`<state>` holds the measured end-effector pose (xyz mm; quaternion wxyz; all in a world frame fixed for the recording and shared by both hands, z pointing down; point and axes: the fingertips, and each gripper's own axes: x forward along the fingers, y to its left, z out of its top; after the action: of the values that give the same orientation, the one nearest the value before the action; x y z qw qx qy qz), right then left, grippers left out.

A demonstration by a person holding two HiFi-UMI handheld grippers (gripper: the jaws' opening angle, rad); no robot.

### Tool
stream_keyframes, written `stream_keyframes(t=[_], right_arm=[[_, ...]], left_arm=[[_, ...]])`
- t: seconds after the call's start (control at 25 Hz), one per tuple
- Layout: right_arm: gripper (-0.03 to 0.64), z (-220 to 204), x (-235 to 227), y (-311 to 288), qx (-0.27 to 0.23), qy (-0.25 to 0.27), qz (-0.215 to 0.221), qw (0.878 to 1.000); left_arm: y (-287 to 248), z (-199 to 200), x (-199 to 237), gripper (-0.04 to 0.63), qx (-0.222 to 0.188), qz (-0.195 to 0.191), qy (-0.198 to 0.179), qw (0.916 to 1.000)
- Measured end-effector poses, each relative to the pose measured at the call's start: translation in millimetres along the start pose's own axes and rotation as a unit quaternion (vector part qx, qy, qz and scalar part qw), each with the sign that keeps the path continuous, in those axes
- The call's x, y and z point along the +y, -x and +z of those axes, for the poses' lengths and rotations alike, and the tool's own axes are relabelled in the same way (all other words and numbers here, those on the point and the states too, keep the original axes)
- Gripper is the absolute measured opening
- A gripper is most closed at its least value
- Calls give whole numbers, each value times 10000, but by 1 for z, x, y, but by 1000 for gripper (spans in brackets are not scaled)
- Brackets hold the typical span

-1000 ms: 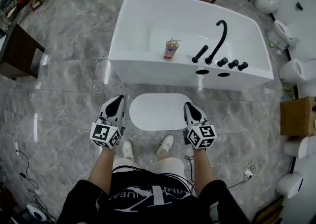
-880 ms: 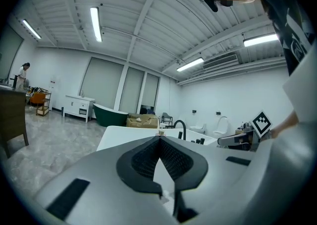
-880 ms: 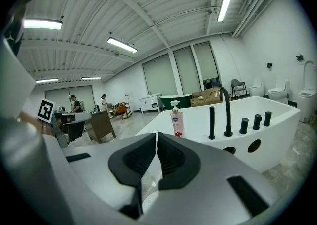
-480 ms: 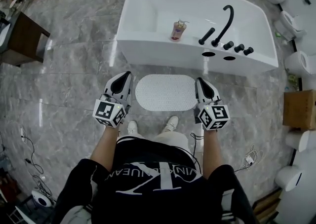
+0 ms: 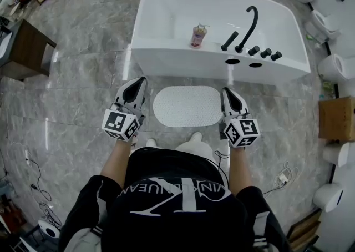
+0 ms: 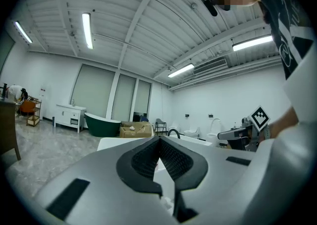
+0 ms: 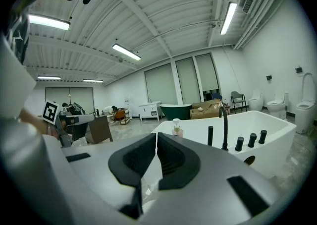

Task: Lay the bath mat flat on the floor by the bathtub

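Observation:
The white oval bath mat (image 5: 187, 106) lies flat on the grey marble floor, just in front of the white bathtub (image 5: 166, 59). My left gripper (image 5: 140, 81) hangs in the air at the mat's left end, my right gripper (image 5: 226, 90) at its right end. Both are shut with nothing between the jaws and neither touches the mat. In the left gripper view the jaws (image 6: 159, 140) meet at the tip. The right gripper view shows the same (image 7: 156, 135), with the bathtub (image 7: 267, 130) ahead. Both gripper views look level across the room, so the mat is hidden in them.
On the tub's rim stand a soap bottle (image 5: 197, 35), a black faucet (image 5: 248, 25) and black knobs. A wooden cabinet (image 5: 25, 51) is at the left. Toilets (image 5: 333, 67) and a cardboard box (image 5: 335, 119) line the right. Cables (image 5: 280, 180) lie on the floor.
The person has straightened up, so the torso now hides most of the feet. Both grippers have risen slightly and stay shut. The mat has not moved.

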<state>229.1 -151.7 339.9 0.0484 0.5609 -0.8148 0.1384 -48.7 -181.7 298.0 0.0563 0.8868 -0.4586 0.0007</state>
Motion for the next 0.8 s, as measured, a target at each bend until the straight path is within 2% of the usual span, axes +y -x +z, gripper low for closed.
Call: stream_keyframes(t=[0.44,0.8], right_arm=[[29,14,17,2,-181,89,-41,9998],[29,9,21,7,-164,15,-120,9998]], left_arm=[[12,22,15,14,-268,33,-128,9996],[20,14,20,14,-208,109,-19,9997]])
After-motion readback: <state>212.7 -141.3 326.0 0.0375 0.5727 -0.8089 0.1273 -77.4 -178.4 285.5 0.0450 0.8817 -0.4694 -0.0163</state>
